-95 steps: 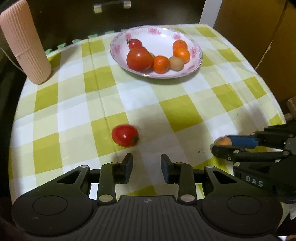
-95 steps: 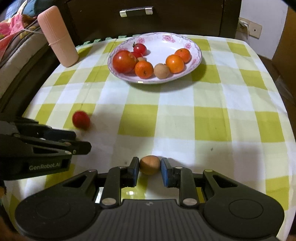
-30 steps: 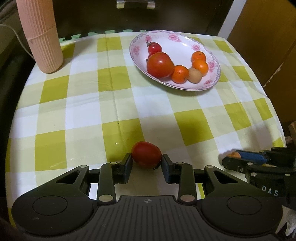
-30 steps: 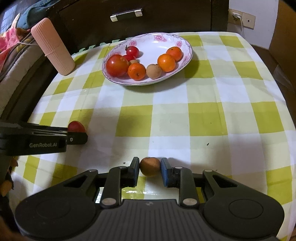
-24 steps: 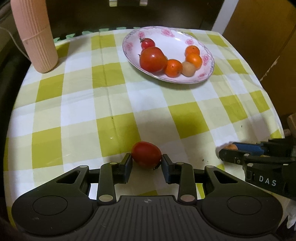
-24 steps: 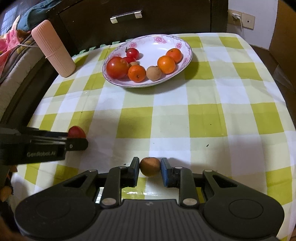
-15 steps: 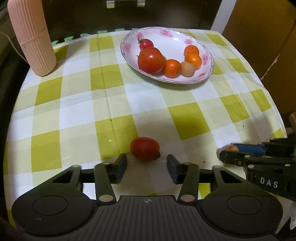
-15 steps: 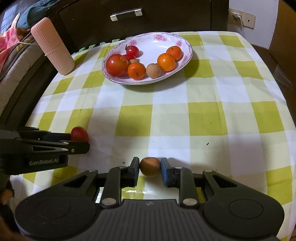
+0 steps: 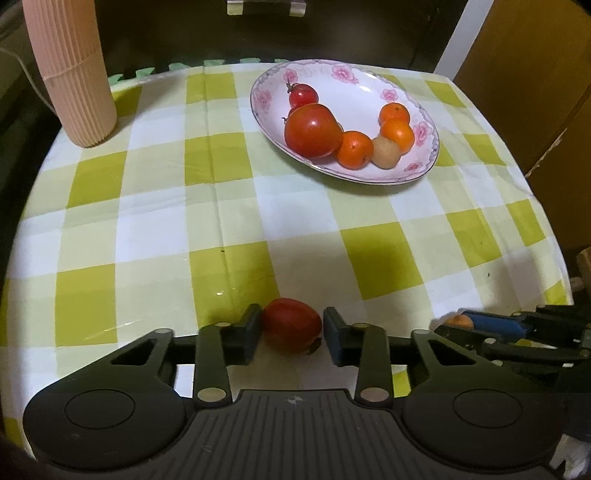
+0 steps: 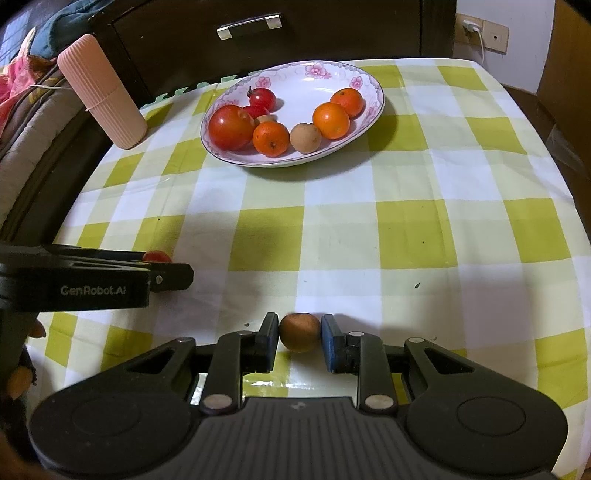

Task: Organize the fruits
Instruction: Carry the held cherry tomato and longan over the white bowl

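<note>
A small red tomato (image 9: 291,328) sits between the pads of my left gripper (image 9: 292,326), low over the checked cloth; the jaws are closing and both pads touch it. From the right wrist view the same tomato (image 10: 157,256) peeks over the left gripper (image 10: 177,277). My right gripper (image 10: 299,332) is shut on a small brown round fruit (image 10: 299,331), also just above the cloth. A flowered white plate (image 9: 369,85) at the far side holds a large tomato (image 9: 313,130), small tomatoes, three oranges and a brown fruit.
A pink ribbed cylinder (image 9: 70,70) stands at the table's far left corner. A dark drawer cabinet (image 10: 258,33) rises behind the table, and brown panels (image 9: 535,92) stand to the right. The yellow-checked cloth (image 10: 406,236) between grippers and plate is bare.
Half a second ago the left jaws stood apart with the tomato lying on the cloth in front of them; now they have closed on it again. The right gripper and its fruit have not moved.
</note>
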The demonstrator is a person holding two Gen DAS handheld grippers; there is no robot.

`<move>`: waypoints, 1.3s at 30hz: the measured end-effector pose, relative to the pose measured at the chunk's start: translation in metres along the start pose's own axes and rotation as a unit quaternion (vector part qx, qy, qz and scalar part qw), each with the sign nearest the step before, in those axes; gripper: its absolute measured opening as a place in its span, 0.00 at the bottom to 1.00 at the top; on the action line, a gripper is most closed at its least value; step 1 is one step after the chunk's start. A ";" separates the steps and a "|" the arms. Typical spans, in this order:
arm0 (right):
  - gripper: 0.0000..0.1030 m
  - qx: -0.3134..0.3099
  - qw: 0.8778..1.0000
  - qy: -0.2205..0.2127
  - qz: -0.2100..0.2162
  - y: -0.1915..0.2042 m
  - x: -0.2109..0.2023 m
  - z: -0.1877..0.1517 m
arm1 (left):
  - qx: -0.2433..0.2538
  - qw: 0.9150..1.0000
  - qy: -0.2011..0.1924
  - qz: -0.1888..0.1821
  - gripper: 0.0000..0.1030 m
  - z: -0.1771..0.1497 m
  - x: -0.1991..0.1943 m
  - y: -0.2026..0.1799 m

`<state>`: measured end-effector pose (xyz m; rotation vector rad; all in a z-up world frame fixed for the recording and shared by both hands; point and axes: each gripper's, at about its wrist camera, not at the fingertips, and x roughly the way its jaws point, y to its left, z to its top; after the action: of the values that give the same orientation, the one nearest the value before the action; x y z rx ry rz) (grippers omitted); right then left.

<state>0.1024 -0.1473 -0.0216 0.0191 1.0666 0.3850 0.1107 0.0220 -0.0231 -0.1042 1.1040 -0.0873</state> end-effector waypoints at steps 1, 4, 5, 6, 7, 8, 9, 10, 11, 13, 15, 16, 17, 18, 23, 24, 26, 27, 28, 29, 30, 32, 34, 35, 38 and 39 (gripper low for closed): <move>0.23 0.000 1.000 0.000 0.000 0.000 0.000 0.000 | 0.001 1.000 0.000 0.000 0.42 0.000 0.000 0.000; 0.23 0.000 1.000 0.000 0.000 0.001 0.000 0.000 | 0.002 1.000 0.001 0.002 0.42 0.000 -0.001 0.000; 0.23 0.000 1.000 -0.001 0.000 0.001 0.000 0.000 | 0.004 1.000 0.001 0.001 0.41 0.000 -0.002 -0.001; 0.23 0.000 1.000 -0.002 0.000 0.001 0.000 0.000 | 0.005 1.000 0.000 -0.001 0.41 -0.001 -0.003 -0.001; 0.23 0.000 1.000 -0.003 -0.001 0.001 0.000 0.001 | 0.006 1.000 -0.002 -0.003 0.41 -0.001 -0.005 -0.002; 0.23 0.001 1.000 -0.004 -0.003 0.001 -0.001 0.002 | 0.007 1.000 -0.005 -0.004 0.41 -0.001 -0.007 -0.003; 0.23 0.002 1.000 -0.006 -0.003 0.001 -0.001 0.002 | 0.009 1.000 -0.009 -0.004 0.41 0.000 -0.008 -0.004; 0.23 0.003 1.000 -0.008 -0.003 0.001 -0.002 0.003 | 0.011 1.000 -0.012 -0.005 0.41 0.001 -0.010 -0.005; 0.23 0.003 1.000 -0.010 -0.003 0.001 -0.002 0.004 | 0.012 1.000 -0.014 -0.005 0.41 0.001 -0.011 -0.006; 0.23 0.004 1.000 -0.015 -0.004 0.001 -0.004 0.007 | 0.013 1.000 -0.019 -0.007 0.41 0.003 -0.014 -0.008; 0.23 0.003 1.000 -0.019 -0.004 0.001 -0.005 0.009 | 0.015 1.000 -0.024 -0.009 0.41 0.006 -0.015 -0.010; 0.23 0.003 1.000 -0.021 -0.005 0.001 -0.005 0.011 | 0.016 0.999 -0.027 -0.010 0.41 0.007 -0.016 -0.011; 0.23 0.003 1.000 -0.023 -0.006 0.001 -0.005 0.013 | 0.016 0.999 -0.030 -0.011 0.42 0.009 -0.017 -0.012; 0.23 0.004 1.000 -0.024 -0.005 0.000 -0.005 0.014 | 0.015 0.999 -0.033 -0.013 0.42 0.012 -0.018 -0.013; 0.23 0.009 0.999 -0.038 -0.004 -0.001 -0.008 0.026 | 0.014 0.999 -0.047 -0.019 0.42 0.024 -0.022 -0.017; 0.23 0.010 0.999 -0.041 -0.004 -0.001 -0.009 0.029 | 0.014 0.998 -0.050 -0.020 0.42 0.027 -0.022 -0.018; 0.23 0.012 0.999 -0.048 -0.003 -0.002 -0.011 0.036 | 0.016 0.998 -0.054 -0.022 0.42 0.033 -0.022 -0.021; 0.23 0.012 0.999 -0.052 -0.002 -0.002 -0.012 0.039 | 0.017 0.998 -0.056 -0.023 0.42 0.035 -0.022 -0.023; 0.23 0.013 0.998 -0.057 -0.002 -0.001 -0.013 0.043 | 0.018 0.998 -0.058 -0.024 0.42 0.038 -0.022 -0.024; 0.23 0.014 0.998 -0.060 -0.001 -0.001 -0.014 0.047 | 0.020 0.998 -0.060 -0.025 0.42 0.041 -0.022 -0.025; 0.23 0.015 0.998 -0.064 0.000 -0.001 -0.015 0.051 | 0.021 0.998 -0.062 -0.026 0.42 0.045 -0.022 -0.026; 0.23 0.014 0.997 -0.070 -0.002 -0.002 -0.014 0.060 | 0.024 0.997 -0.066 -0.026 0.42 0.052 -0.021 -0.027; 0.23 0.015 0.997 -0.075 -0.004 -0.003 -0.014 0.068 | 0.024 0.997 -0.071 -0.026 0.42 0.061 -0.019 -0.026; 0.23 0.016 0.997 -0.078 -0.003 -0.004 -0.014 0.072 | 0.023 0.997 -0.073 -0.026 0.42 0.065 -0.018 -0.026; 0.23 0.024 0.996 -0.085 0.000 -0.008 -0.013 0.085 | 0.022 0.996 -0.079 -0.021 0.41 0.079 -0.014 -0.025; 0.23 0.026 0.996 -0.088 0.002 -0.009 -0.012 0.090 | 0.023 0.996 -0.080 -0.019 0.41 0.084 -0.013 -0.025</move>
<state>0.1770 -0.1448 0.0309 0.0998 0.9027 0.3529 0.1795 0.0025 0.0287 -0.0902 0.9388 -0.1358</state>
